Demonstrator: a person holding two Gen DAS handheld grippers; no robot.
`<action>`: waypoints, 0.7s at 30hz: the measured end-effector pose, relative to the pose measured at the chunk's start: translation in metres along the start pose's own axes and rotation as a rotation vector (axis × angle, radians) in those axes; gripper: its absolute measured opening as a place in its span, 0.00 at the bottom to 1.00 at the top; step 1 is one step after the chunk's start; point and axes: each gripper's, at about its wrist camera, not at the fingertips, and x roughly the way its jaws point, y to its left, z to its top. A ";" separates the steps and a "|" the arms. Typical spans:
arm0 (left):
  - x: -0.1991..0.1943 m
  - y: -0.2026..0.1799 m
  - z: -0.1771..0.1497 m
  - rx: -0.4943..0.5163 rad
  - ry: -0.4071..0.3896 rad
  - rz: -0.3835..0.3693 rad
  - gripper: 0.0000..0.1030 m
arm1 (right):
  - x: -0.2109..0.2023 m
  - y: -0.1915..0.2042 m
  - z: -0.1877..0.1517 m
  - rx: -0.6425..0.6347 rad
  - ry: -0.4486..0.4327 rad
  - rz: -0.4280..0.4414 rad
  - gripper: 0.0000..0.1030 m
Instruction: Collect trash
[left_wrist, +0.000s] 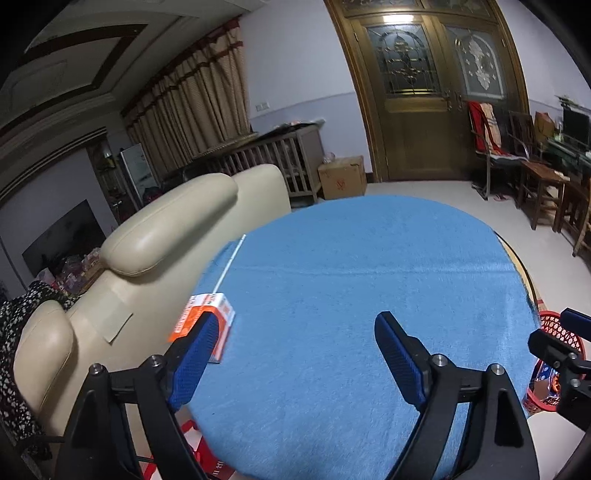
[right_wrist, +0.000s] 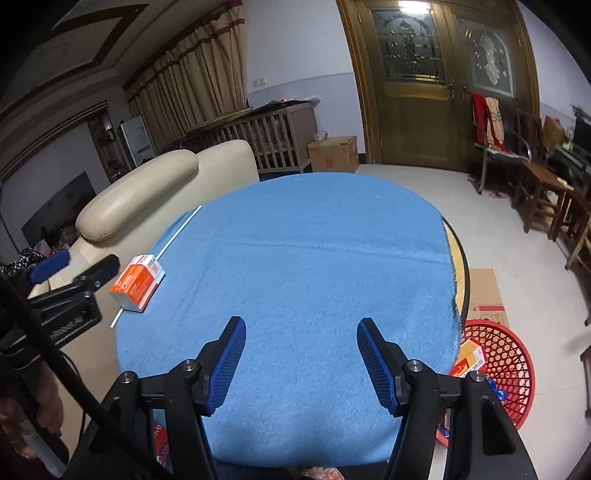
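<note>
An orange and white carton (left_wrist: 212, 319) lies on the left edge of the round table under a blue towel (left_wrist: 351, 295); it also shows in the right wrist view (right_wrist: 138, 282). A thin white stick (right_wrist: 173, 236) runs under it along the table edge. My left gripper (left_wrist: 295, 354) is open and empty above the table, its left finger just in front of the carton. My right gripper (right_wrist: 301, 360) is open and empty over the table's near side. A red basket (right_wrist: 498, 369) on the floor at the right holds a carton and wrappers.
A cream leather sofa (left_wrist: 155, 236) stands close to the table's left side. A flattened cardboard box (right_wrist: 484, 291) lies on the floor by the basket. Wooden chairs (right_wrist: 535, 177) stand at the right, a cardboard box (right_wrist: 332, 153) and a crib behind.
</note>
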 end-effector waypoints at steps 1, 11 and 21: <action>-0.006 0.004 -0.002 -0.006 -0.008 0.001 0.84 | -0.002 0.002 -0.001 -0.002 -0.004 -0.006 0.64; -0.027 0.026 -0.005 -0.056 -0.038 0.001 0.84 | -0.027 0.012 -0.005 0.005 -0.040 -0.008 0.65; -0.044 0.041 -0.007 -0.082 -0.067 0.015 0.84 | -0.044 0.028 -0.006 -0.035 -0.079 -0.001 0.65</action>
